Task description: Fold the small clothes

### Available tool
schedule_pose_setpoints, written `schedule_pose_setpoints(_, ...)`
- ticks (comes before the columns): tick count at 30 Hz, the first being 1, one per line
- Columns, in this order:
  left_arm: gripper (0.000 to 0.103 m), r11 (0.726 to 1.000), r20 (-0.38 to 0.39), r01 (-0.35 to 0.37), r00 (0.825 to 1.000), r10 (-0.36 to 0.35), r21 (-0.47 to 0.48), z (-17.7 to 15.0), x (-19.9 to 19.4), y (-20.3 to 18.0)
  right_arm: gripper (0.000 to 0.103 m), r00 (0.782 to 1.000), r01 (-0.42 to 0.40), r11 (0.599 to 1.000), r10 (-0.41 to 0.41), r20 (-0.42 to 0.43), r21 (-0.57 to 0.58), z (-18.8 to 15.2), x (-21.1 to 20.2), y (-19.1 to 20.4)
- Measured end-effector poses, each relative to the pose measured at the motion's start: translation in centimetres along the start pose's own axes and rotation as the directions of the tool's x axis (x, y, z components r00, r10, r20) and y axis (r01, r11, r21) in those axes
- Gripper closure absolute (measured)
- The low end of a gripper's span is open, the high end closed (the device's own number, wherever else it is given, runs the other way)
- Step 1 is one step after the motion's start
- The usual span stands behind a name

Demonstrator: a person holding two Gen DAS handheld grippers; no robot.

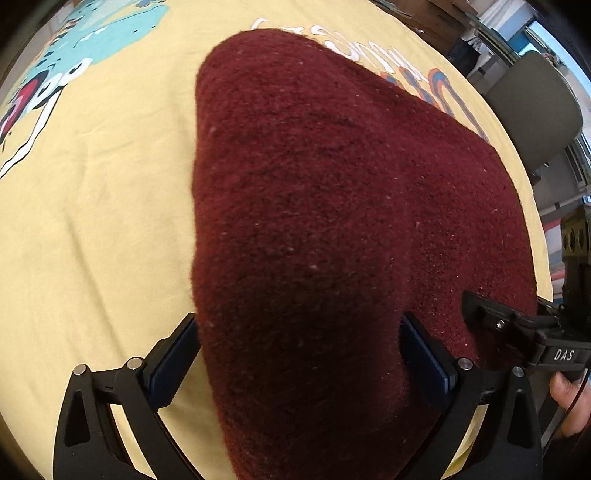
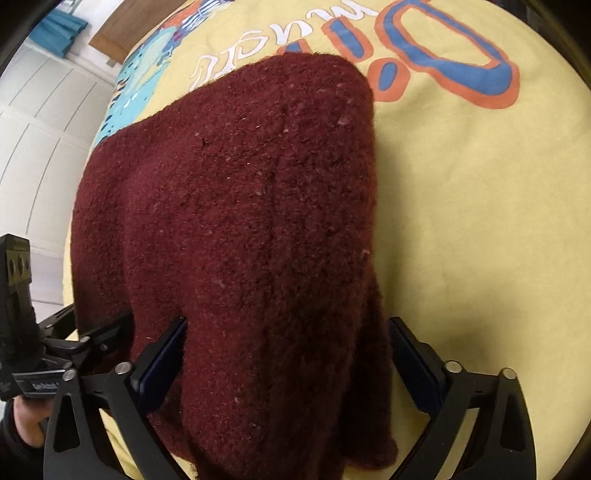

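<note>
A dark red fuzzy knit garment (image 1: 325,206) lies on a yellow printed cloth (image 1: 92,221). In the left wrist view my left gripper (image 1: 299,354) stands open, its blue-padded fingers (image 1: 173,365) wide apart on either side of the garment's near end. In the right wrist view the same garment (image 2: 236,206) runs between the open fingers (image 2: 162,358) of my right gripper (image 2: 286,354). The right gripper also shows at the garment's right edge in the left wrist view (image 1: 517,332). The left gripper shows at the left edge of the right wrist view (image 2: 55,354).
The yellow cloth (image 2: 480,221) carries blue, orange and white lettering (image 2: 443,55) and a turquoise print (image 1: 110,33). A grey chair (image 1: 535,110) stands beyond the table's right side. White cabinet panels (image 2: 37,129) and a wooden board (image 2: 114,40) lie past the cloth.
</note>
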State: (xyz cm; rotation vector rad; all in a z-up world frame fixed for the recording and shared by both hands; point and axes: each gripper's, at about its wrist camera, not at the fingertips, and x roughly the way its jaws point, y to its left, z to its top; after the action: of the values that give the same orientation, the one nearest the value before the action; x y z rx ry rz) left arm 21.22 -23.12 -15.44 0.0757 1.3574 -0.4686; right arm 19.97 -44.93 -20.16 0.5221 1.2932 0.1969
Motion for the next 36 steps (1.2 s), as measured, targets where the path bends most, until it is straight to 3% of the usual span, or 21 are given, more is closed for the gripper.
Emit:
schedule_pose_setpoints(1, 0.022, 0.999, -0.001, 0.036, 0.999, -0.036, 0.003, 0.1, 0.0, 0.0, 0.022, 0.999, -0.035, 0.999, 0.035, 0.003, 0.001, 0.0, -0.1, 0.2)
schedule_pose_setpoints(5, 0.034, 0.998, 0.009, 0.048, 0.999, -0.048, 0.04, 0.1, -0.3, -0.5, 0.038, 1.0, 0.001, 1.0, -0.001, 0.003, -0.029, 0.0, -0.7, 1.3)
schedule_pose_setpoints(7, 0.048, 0.997, 0.021, 0.07, 0.997, -0.071, 0.043, 0.2, -0.7, -0.4, 0.047, 1.0, 0.003, 1.0, -0.002, 0.013, -0.018, 0.0, -1.2, 1.6)
schedule_pose_setpoints(10, 0.058, 0.992, 0.028, 0.097, 0.995, -0.099, 0.076, 0.5, -2.1, -0.5, 0.057, 0.999, 0.01, 1.0, -0.009, 0.032, -0.007, 0.0, -2.3, 1.8)
schedule_pose_setpoints(13, 0.061, 0.985, 0.049, 0.142, 0.988, -0.147, 0.102, 0.5, -4.2, -0.8, 0.063, 0.998, 0.027, 0.999, -0.025, 0.057, -0.019, -0.4, -4.0, 2.6)
schedule_pose_setpoints(14, 0.061, 0.98, 0.058, 0.16, 0.984, -0.167, 0.116, 0.5, -5.0, -0.9, 0.069, 0.998, 0.009, 1.0, -0.007, 0.067, -0.025, -0.5, -4.6, 3.0)
schedule_pose_setpoints(16, 0.061, 0.975, 0.086, 0.179, 0.978, -0.191, 0.136, 0.6, -6.7, -0.9, 0.07, 0.995, -0.038, 0.999, 0.04, 0.093, -0.028, -0.7, -6.0, 4.0)
schedule_pose_setpoints(19, 0.062, 0.966, 0.121, 0.22, 0.964, -0.237, 0.138, 0.4, -9.4, 0.4, 0.07, 0.994, -0.017, 0.996, 0.026, 0.105, -0.087, -0.9, -7.1, 6.8)
schedule_pose_setpoints(25, 0.061, 0.97, 0.175, 0.212, 0.957, -0.231, 0.118, -0.9, -12.8, 4.9, 0.07, 0.988, -0.044, 0.987, 0.066, 0.138, -0.156, -1.4, -8.6, 11.5)
schedule_pose_setpoints(32, 0.061, 0.98, 0.193, 0.19, 0.961, -0.199, 0.067, -4.3, -12.7, 9.7, 0.07, 0.993, -0.008, 0.979, 0.032, 0.113, -0.205, -2.5, -4.6, 16.7)
schedule_pose_setpoints(36, 0.061, 0.984, 0.149, 0.176, 0.973, -0.175, 0.005, -6.2, -10.4, 12.8, 0.069, 0.998, 0.025, 0.98, -0.013, 0.065, -0.195, -3.7, -0.7, 16.1)
